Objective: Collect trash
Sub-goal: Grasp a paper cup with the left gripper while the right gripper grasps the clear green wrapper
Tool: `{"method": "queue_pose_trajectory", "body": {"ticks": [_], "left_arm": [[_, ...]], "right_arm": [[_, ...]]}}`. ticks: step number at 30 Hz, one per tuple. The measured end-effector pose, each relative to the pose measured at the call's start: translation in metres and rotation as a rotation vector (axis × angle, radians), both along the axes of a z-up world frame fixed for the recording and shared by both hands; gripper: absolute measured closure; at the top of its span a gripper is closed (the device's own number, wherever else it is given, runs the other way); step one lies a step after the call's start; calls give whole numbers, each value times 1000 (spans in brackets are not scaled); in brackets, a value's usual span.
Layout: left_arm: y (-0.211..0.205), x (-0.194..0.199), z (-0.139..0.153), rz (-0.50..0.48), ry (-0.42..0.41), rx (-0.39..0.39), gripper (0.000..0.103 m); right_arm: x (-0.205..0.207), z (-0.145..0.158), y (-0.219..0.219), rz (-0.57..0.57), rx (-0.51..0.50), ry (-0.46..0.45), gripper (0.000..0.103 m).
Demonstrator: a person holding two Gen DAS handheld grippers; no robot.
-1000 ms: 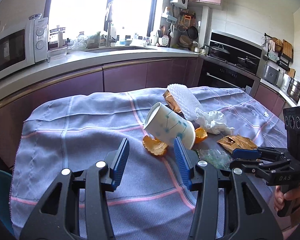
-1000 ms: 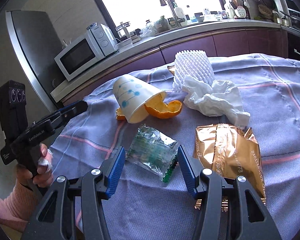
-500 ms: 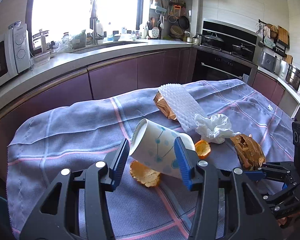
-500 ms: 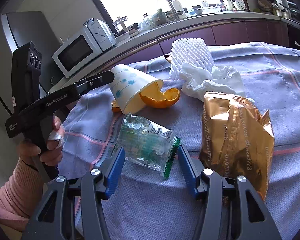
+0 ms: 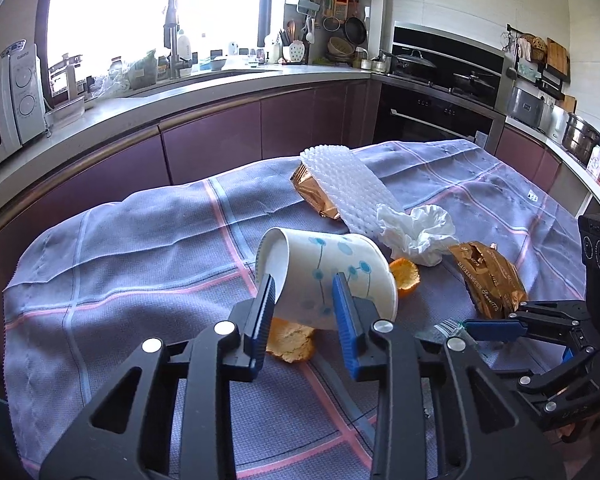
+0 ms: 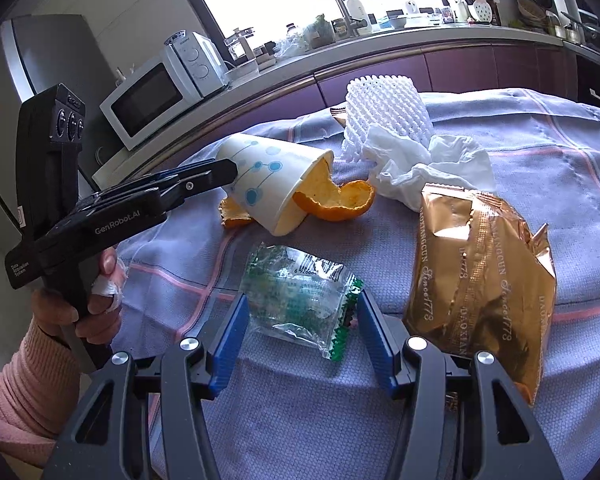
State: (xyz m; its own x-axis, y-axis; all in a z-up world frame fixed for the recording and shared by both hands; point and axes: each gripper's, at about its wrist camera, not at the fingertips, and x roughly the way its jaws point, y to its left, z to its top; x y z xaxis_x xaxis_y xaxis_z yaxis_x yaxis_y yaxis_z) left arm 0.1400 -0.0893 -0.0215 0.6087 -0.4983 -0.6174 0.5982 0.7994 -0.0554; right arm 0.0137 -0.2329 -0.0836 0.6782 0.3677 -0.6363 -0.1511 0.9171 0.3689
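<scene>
A white paper cup (image 5: 324,268) with blue dots lies on its side, propped on orange peel (image 5: 290,342). My left gripper (image 5: 303,306) straddles the cup's narrow end with a pad against each side, and its jaws are closing. The right wrist view shows this gripper's tip (image 6: 220,170) at the cup (image 6: 268,184). My right gripper (image 6: 300,322) stands open around a clear green wrapper (image 6: 296,292) that lies flat on the cloth between its fingers. A gold snack bag (image 6: 480,272) lies just right of it.
A crumpled white tissue (image 6: 420,164), a white foam net (image 6: 384,116), a second gold wrapper (image 5: 312,192) and more orange peel (image 6: 336,202) lie on the blue checked tablecloth (image 5: 140,264). Kitchen counters ring the table. A hand in a pink sleeve (image 6: 24,392) holds the left gripper.
My left gripper moved forward until the cup lay between its fingers, then the jaws narrowed onto it. The right gripper stayed around the wrapper with its opening unchanged.
</scene>
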Motion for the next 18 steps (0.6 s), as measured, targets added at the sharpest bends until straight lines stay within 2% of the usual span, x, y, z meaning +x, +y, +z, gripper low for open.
{"method": "queue_pose_trajectory", "body": {"ticks": [1,2,5,10,18], "left_arm": [[1,-2,0,-1,2,-2,81],[1,-4,-1,-1,3,-3,89],[2,-10,-3,0,1,-2,92],[5,-18,-5,2,-4,-10,95],[21,-29,7,28,-20,-59,96]], "right_arm": [[0,0,1,-2,-8,0,50],[0,0,2,-4,-17,-1,50],[1,0,4,-9,-31,-1,57],[0,-2,-1,-7,-1,4,79],[-6,4,-4,7,40,-26,83]]}}
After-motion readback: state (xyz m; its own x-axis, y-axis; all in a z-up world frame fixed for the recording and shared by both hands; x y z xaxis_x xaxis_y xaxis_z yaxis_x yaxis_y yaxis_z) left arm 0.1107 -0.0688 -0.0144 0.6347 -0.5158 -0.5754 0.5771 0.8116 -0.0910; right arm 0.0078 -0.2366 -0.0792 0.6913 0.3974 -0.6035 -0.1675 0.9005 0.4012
